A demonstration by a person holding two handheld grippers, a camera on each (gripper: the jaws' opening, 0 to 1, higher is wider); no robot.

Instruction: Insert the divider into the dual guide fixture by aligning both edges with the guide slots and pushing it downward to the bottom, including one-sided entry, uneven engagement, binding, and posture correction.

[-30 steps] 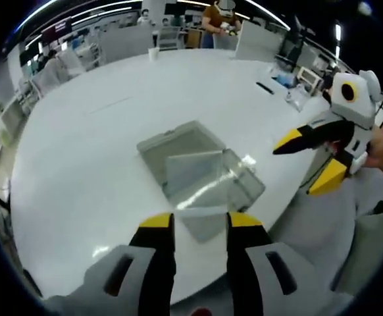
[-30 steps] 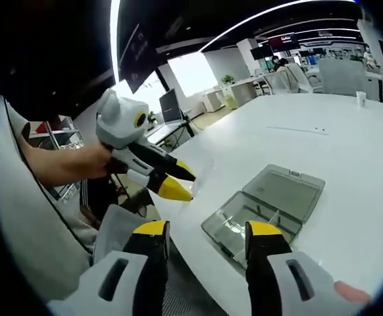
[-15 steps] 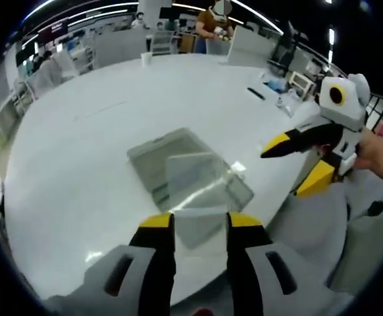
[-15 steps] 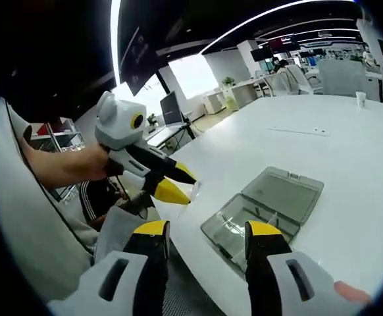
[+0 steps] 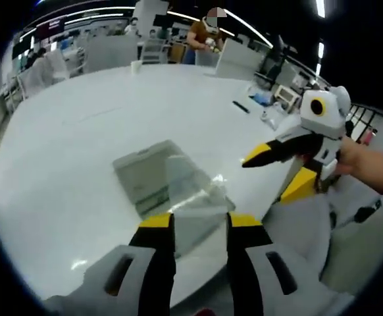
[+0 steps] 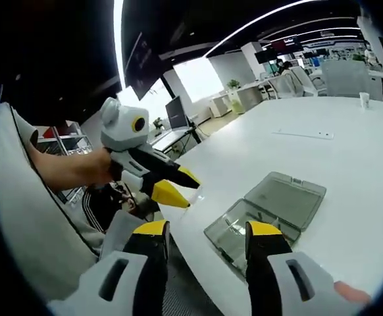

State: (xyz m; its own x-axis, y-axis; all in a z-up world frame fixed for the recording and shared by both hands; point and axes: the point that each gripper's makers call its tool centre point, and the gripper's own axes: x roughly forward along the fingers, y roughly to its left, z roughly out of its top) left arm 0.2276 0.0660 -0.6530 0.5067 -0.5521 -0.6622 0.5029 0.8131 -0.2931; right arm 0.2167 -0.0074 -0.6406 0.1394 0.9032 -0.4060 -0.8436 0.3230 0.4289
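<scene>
While the large round white bench (image 5: 79,138) carries the things, a clear smoky-grey plastic hinged box (image 6: 270,207) lies open on it near its edge, lid flat beside the tray; in the left gripper view the same box (image 5: 145,174) sits just beyond the jaws; the left hand-held gripper (image 5: 195,224), white with black jaws and yellow tips, clamps a thin clear rectangular plastic divider (image 5: 191,197) between narrow jaws, the sheet rising over the near part of the box, and whether it touches the box cannot be told; in the right gripper view that left hand-held gripper (image 6: 178,187) hangs just beside the bench edge; the right hand-held gripper (image 6: 201,230) is spread wide and grips nothing, apart from the box.
</scene>
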